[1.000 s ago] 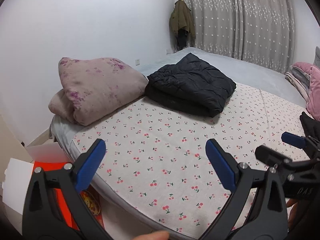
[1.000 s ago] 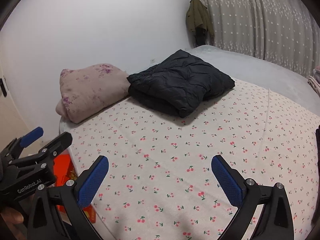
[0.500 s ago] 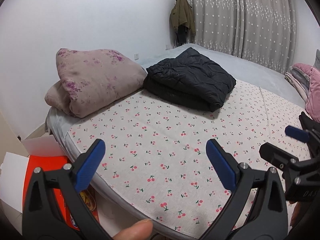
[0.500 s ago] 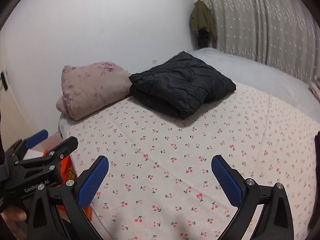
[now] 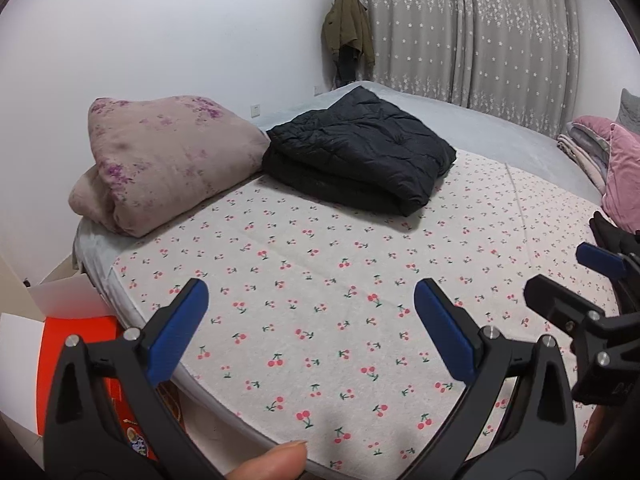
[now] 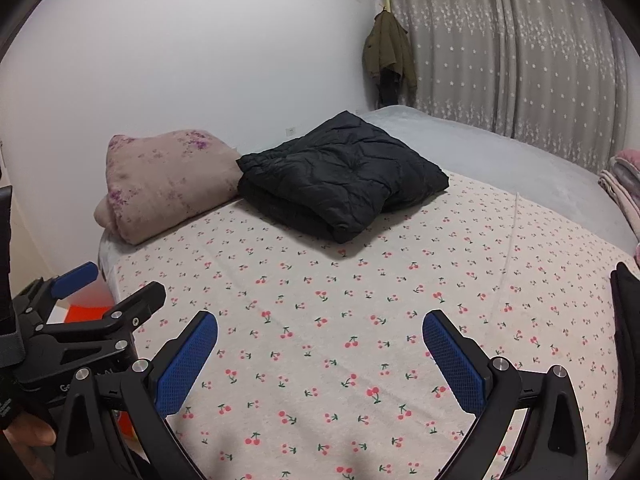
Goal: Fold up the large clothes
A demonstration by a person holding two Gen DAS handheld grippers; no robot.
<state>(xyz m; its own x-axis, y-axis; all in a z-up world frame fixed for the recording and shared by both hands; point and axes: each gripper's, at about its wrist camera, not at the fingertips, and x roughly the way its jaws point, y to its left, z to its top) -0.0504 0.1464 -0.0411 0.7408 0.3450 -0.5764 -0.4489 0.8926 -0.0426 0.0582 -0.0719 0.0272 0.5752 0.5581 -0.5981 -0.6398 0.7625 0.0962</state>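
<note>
A black quilted jacket (image 5: pixel 360 158) lies folded into a thick square at the far side of the cherry-print sheet (image 5: pixel 320 280); it also shows in the right wrist view (image 6: pixel 344 176). My left gripper (image 5: pixel 310 320) is open and empty, low over the near edge of the bed. My right gripper (image 6: pixel 320 354) is open and empty, over the sheet's near part. Both are well short of the jacket. Each gripper shows at the edge of the other's view.
A folded pink floral quilt (image 5: pixel 160 160) lies left of the jacket. Pink folded bedding (image 5: pixel 600 160) is stacked at the right. A dark garment edge (image 6: pixel 626 344) sits at the far right. An orange box (image 5: pixel 80 340) stands on the floor beside the bed. Curtains and a hanging coat (image 5: pixel 348 28) are behind.
Both grippers have risen and tilted slightly, so the bed sits lower in view. Both stay open and empty. The folded jacket has not moved.
</note>
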